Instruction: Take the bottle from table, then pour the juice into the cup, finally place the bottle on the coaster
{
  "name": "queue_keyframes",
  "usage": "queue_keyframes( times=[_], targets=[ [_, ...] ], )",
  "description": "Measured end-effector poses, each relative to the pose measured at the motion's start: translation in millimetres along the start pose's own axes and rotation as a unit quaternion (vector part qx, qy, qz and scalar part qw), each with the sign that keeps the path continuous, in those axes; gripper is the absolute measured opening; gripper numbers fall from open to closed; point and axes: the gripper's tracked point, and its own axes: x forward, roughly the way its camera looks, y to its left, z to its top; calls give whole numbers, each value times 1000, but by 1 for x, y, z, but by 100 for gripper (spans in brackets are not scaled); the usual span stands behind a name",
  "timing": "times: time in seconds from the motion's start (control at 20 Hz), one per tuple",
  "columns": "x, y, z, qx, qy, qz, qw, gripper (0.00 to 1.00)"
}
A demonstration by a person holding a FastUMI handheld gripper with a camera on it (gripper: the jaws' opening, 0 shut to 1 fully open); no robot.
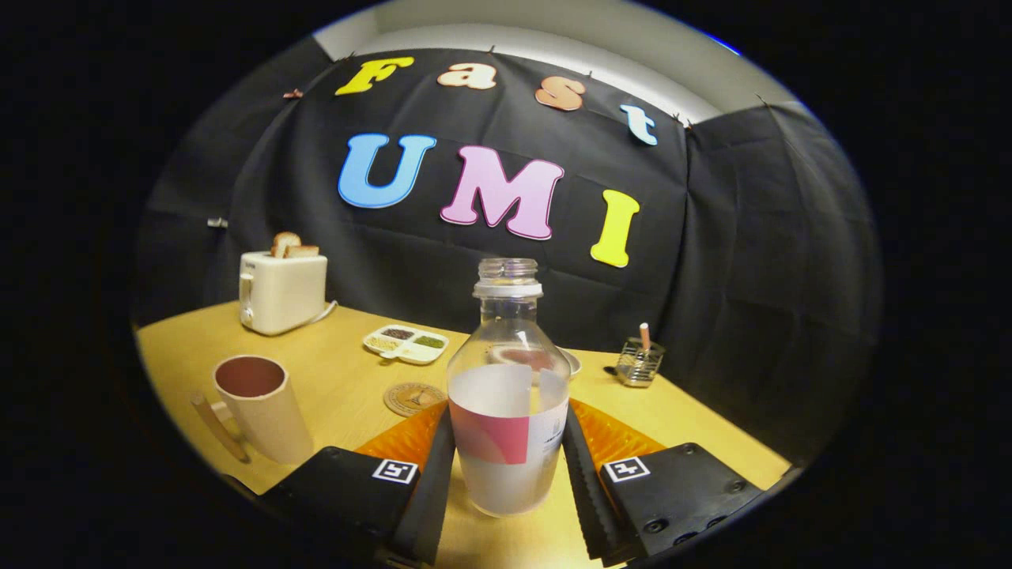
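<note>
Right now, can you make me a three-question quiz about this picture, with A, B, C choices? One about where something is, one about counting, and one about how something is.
1. Where is the bottle?
A. Between the gripper's two fingers
B. Beside the toaster
C. Inside the cup

2. How many slices of bread stick out of the toaster?
A. None
B. Two
C. Five

3. How is the top of the bottle?
A. Closed with a red cap
B. Open, with no cap
C. Covered by a cloth

Answers:
1. A, the bottle stands upright on the table with one finger on each side of it.
2. B, two slices show at the toaster's top.
3. B, the clear threaded neck is bare.
</note>
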Motion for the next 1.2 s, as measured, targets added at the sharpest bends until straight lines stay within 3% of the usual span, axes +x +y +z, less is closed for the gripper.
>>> queue_keyframes(
  times=[0.2, 0.4, 0.65, 0.75, 0.95, 1.2],
  targets=[
    [-14, 2, 43, -102, -8, 15, 995, 70],
    [-25, 11, 78, -199, -48, 29, 978, 70],
    [-22, 33, 81, -269, -44, 58, 960, 70],
    [-15, 45, 68, -309, -25, 72, 948, 70],
    [-14, 62, 64, -410, -42, 77, 908, 70],
    [-12, 83, 46, -487, -44, 93, 867, 70]
  ],
)
